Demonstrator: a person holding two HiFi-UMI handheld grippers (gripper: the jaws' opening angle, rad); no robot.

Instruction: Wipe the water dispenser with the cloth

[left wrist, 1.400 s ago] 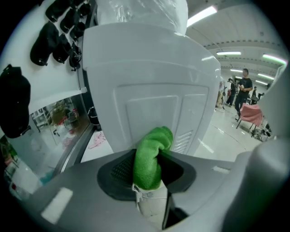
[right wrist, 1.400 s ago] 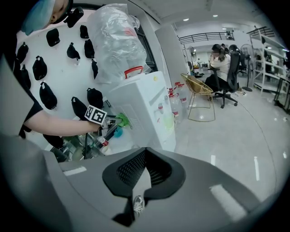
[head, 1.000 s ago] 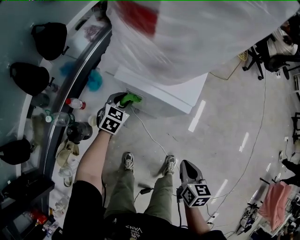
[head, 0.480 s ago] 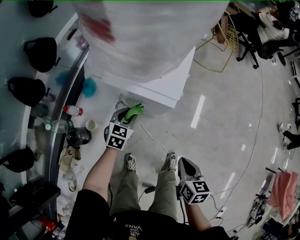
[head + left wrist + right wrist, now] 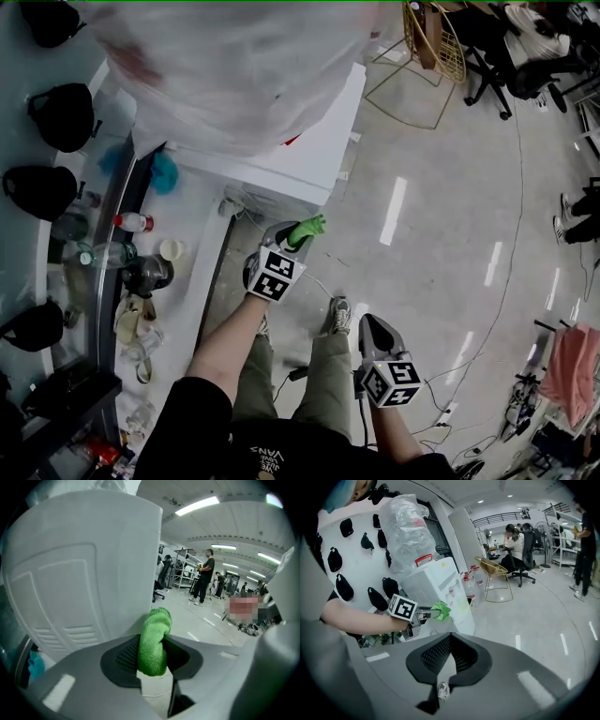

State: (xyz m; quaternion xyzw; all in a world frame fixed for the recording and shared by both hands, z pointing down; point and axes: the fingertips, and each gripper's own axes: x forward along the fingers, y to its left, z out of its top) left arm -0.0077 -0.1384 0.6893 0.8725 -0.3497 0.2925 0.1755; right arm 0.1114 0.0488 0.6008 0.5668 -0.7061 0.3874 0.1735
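The water dispenser (image 5: 281, 169) stands on the floor with its white side panel (image 5: 84, 573) facing the left hand-held gripper (image 5: 298, 236), whose jaws are clamped on a folded green cloth (image 5: 152, 641). The cloth's free end pokes out past the jaw tips, just beside the dispenser's near corner; whether it touches the panel I cannot tell. Only a narrow lump of cloth is exposed, so a hard sweep would likely bring the jaw tips against the panel instead of the fabric, or drag the cloth out of the pinch. The big bottle (image 5: 234, 66) on top, wrapped in loose clear plastic, looks top-heavy, so a firm sideways push might rock it, and the wrap could snag the cloth on a high stroke. The right hand-held gripper (image 5: 370, 333) hangs low by the person's legs, jaws together (image 5: 451, 637) with nothing between them, well apart from the work. A cable (image 5: 323, 281) runs across the floor from the dispenser past the shoes (image 5: 339, 314), a probable trip hazard. On the far side a cluttered tabletop (image 5: 202, 281) with bottles (image 5: 131, 222) and a cup (image 5: 171, 249) crowds the dispenser, leaving that side hard to reach.
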